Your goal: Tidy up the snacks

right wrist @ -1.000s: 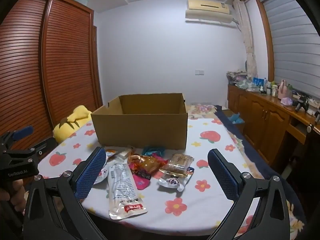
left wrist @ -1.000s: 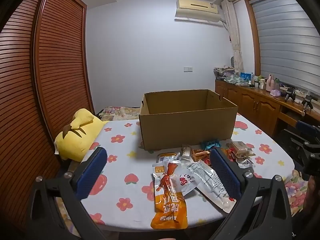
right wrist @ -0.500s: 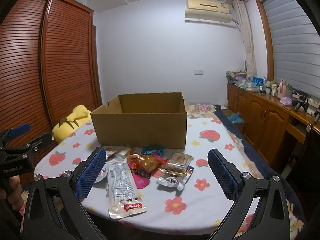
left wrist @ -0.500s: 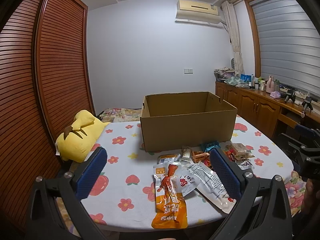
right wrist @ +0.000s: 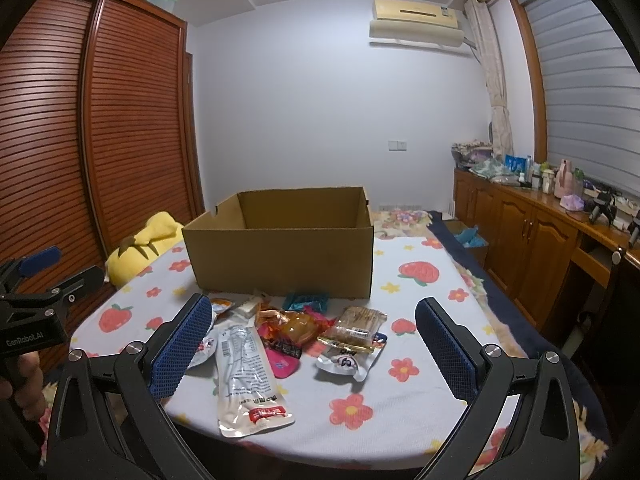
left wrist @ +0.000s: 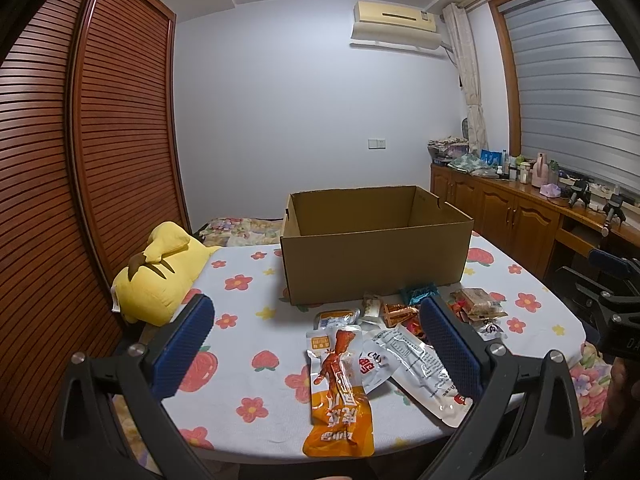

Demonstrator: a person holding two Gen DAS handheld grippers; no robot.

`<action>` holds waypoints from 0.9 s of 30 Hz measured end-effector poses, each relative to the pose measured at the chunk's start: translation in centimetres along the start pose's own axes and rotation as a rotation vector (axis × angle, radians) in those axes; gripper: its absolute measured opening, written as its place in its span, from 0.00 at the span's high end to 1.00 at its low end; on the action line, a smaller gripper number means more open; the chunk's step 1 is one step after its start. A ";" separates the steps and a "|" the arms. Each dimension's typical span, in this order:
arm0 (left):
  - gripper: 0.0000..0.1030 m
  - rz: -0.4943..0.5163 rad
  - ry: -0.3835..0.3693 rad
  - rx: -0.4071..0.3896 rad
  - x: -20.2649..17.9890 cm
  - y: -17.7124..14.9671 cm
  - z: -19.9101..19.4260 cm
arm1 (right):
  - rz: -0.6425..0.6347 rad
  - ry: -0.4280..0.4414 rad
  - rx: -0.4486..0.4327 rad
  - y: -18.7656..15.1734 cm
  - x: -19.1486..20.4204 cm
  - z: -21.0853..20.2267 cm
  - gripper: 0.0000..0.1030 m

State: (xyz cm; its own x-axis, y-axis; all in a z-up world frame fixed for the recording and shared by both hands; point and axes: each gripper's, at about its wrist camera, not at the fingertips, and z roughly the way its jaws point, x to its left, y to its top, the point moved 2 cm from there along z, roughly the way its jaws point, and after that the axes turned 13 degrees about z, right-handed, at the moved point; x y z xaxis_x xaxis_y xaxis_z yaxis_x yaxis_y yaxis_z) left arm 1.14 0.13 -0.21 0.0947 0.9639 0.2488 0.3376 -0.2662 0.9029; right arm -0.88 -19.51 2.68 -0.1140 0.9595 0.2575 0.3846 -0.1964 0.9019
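Note:
An open, empty-looking cardboard box (left wrist: 374, 258) (right wrist: 282, 258) stands on the flowered table (left wrist: 240, 312) (right wrist: 416, 360). In front of it lies a heap of snack packets: an orange chicken-foot packet (left wrist: 338, 392), a long clear white packet (left wrist: 420, 368) (right wrist: 246, 372), a teal packet (right wrist: 306, 301), a biscuit pack (right wrist: 358, 326) and red wrappers (right wrist: 288, 334). My left gripper (left wrist: 316, 344) is open, held above the near table edge with nothing between its blue pads. My right gripper (right wrist: 312, 344) is open too, hovering before the heap.
A yellow plush toy (left wrist: 160, 276) lies at the table's left edge beside the slatted wooden wardrobe (left wrist: 80, 160). A wooden sideboard (right wrist: 532, 240) cluttered with bottles runs along the right wall. A bed (right wrist: 404, 218) lies behind the table.
Both views have tilted up slightly, so the box and packets sit a little lower in frame. Neither gripper has closed and no packet has moved.

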 end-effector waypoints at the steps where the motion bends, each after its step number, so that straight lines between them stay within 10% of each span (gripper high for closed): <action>1: 0.00 0.000 0.000 -0.001 0.0 0.0 0.0 | 0.000 0.001 0.000 0.0 0.0 0.0 0.00; 27: 0.00 0.000 0.002 -0.008 0.1 0.7 -0.5 | -0.001 0.004 -0.005 0.3 0.3 -0.2 0.00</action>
State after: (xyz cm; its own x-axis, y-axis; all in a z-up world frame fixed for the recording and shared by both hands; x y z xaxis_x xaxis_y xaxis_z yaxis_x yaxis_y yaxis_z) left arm 0.96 0.02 0.65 0.0930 0.9639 0.2495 0.3305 -0.2662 0.9055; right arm -0.96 -19.29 3.05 -0.1182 0.9589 0.2581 0.3798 -0.1965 0.9040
